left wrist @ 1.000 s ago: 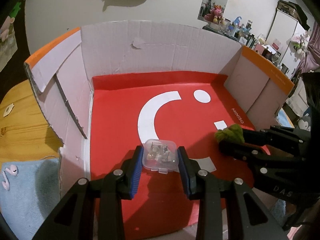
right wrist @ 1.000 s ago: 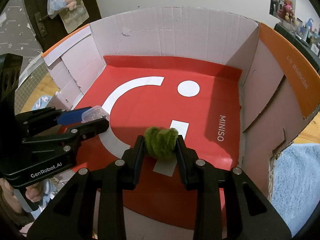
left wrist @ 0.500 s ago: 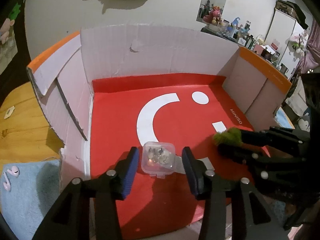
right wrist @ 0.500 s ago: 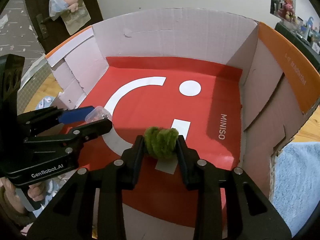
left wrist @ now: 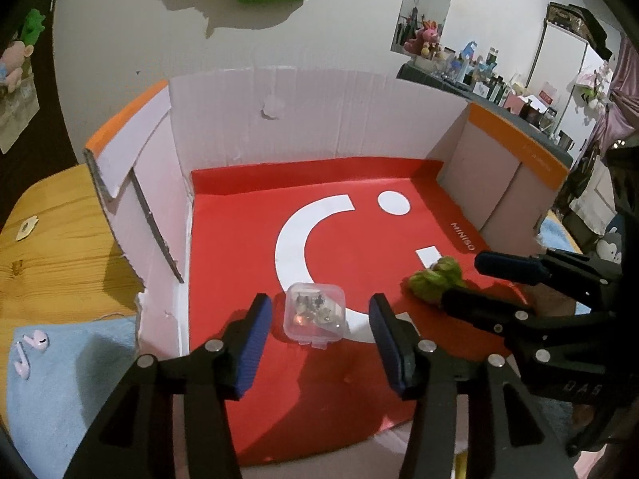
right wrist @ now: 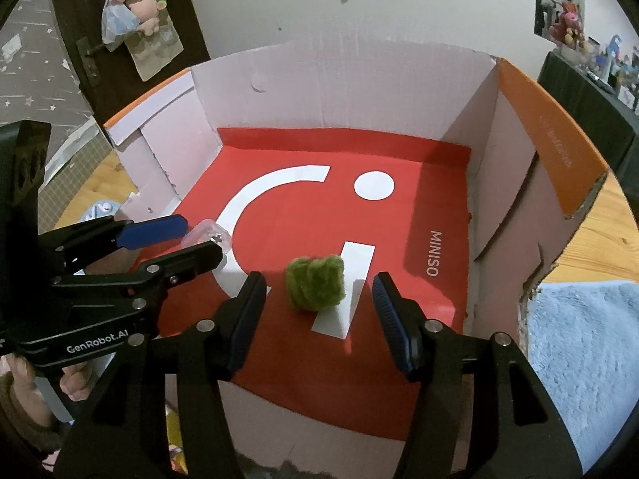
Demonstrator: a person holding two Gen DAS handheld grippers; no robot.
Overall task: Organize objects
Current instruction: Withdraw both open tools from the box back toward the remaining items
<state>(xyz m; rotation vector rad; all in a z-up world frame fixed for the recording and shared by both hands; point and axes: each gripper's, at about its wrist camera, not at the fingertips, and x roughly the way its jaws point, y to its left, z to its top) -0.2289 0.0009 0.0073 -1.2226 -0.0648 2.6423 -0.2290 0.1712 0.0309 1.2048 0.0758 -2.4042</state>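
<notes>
A cardboard box (left wrist: 303, 119) with a red floor (left wrist: 247, 239) lies in front of both grippers. A small clear plastic case (left wrist: 314, 312) with tiny metal bits lies on the red floor, between the open fingers of my left gripper (left wrist: 319, 339), untouched. A fuzzy green bundle (right wrist: 315, 282) lies on the floor between the open fingers of my right gripper (right wrist: 317, 317). The bundle also shows in the left wrist view (left wrist: 433, 279), and the case in the right wrist view (right wrist: 207, 235), partly hidden by the left gripper (right wrist: 187, 239).
The box (right wrist: 339, 80) has white walls with orange rims (right wrist: 551, 131). It stands on a wooden table (left wrist: 52, 247). A light blue towel (left wrist: 52, 379) with pink earphones (left wrist: 28, 353) lies left of the box, and a blue towel (right wrist: 587, 359) lies right of it.
Both grippers opened and drew back. The left let go of the clear case and the right let go of the green bundle; both objects now rest on the red floor.
</notes>
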